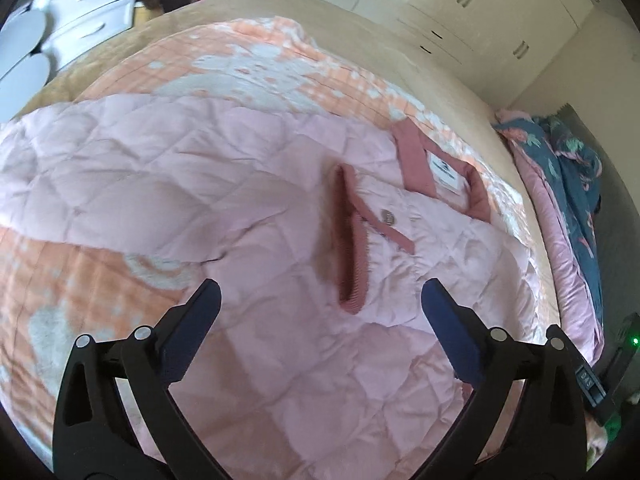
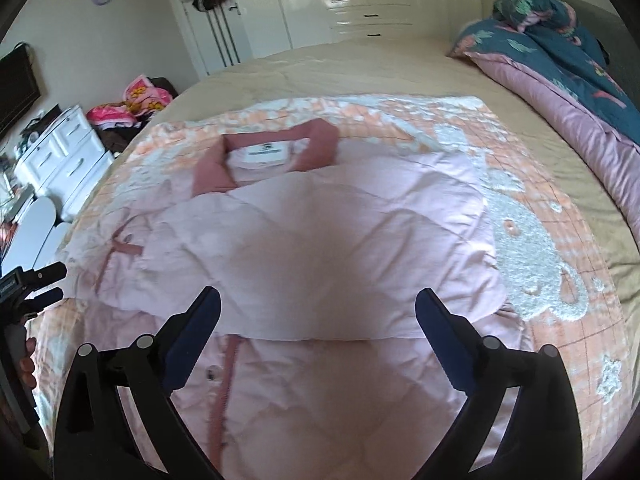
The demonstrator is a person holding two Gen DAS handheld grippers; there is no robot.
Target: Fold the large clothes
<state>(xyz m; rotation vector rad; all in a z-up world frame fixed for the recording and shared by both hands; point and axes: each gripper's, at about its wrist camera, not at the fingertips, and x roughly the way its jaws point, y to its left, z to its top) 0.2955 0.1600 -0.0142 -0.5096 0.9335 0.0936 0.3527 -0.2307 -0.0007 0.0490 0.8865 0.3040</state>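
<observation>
garment: pale pink quilted padded jacket [image 2: 320,220] with a darker pink collar [image 2: 276,140], lying front-up on an orange-and-white patterned fleece blanket [image 2: 540,240] spread over the bed [image 2: 360,68].
left claw [image 1: 320,300]: blue-padded jaws wide apart, holding nothing, above the jacket's chest beside a ribbed cuff [image 1: 352,248].
right claw [image 2: 318,308]: equally wide, empty, over the lower body.
progress: judged early to midway; one sleeve appears laid across the chest, and a panel seems turned over on the right; body folds remain.
unclear: the hem is cut off under the claws; the far sleeve's extent is blurred; the layer order cannot be told for certain.
</observation>
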